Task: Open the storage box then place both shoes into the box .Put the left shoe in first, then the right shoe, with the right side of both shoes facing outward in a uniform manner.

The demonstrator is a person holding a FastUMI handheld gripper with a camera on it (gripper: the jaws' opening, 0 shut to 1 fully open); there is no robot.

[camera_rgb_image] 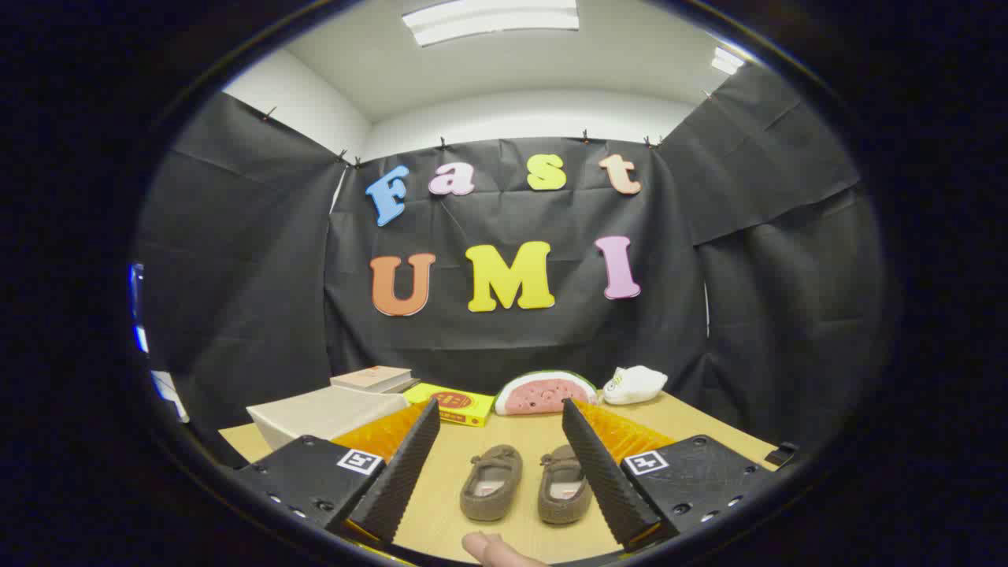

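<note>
Fingertip (494, 549): person's, nearest the camera, at 6 o'clock between the two gripper fingers, over bare tabletop.
Gripper (502, 425): released, fingers spread wide, grasping nothing; textured fingers (398, 480) slanting up toward 12 o'clock, both shoes seen in the gap between them.
Light wooden table (504, 441): spread under everything, running to the black cloth wall.
Pale beige rectangular storage box (323, 413): at 10 o'clock of the left finger, lid shut, just beyond that finger's base.
Tan flat book-like block (372, 379): at 12 o'clock of the box, just behind it, near the cloth wall.
Yellow flat carton with a red round mark (458, 405): at 1 o'clock of the left fingertip, lying flat, between the box and the watermelon piece.
Left-lying brown fuzzy slipper shoe (492, 482): between the fingers, toe toward 12 o'clock, opening up, pale lining showing.
Right-lying brown fuzzy slipper shoe (564, 488): just beside the first at its 3 o'clock, a narrow gap between them, partly hidden by the right finger.
Plush watermelon slice, red with green rind (545, 393): at 12 o'clock of the shoes, beyond both fingertips, near the wall.
White soft plush lump (635, 385): at 3 o'clock of the watermelon, just beside it.
</note>
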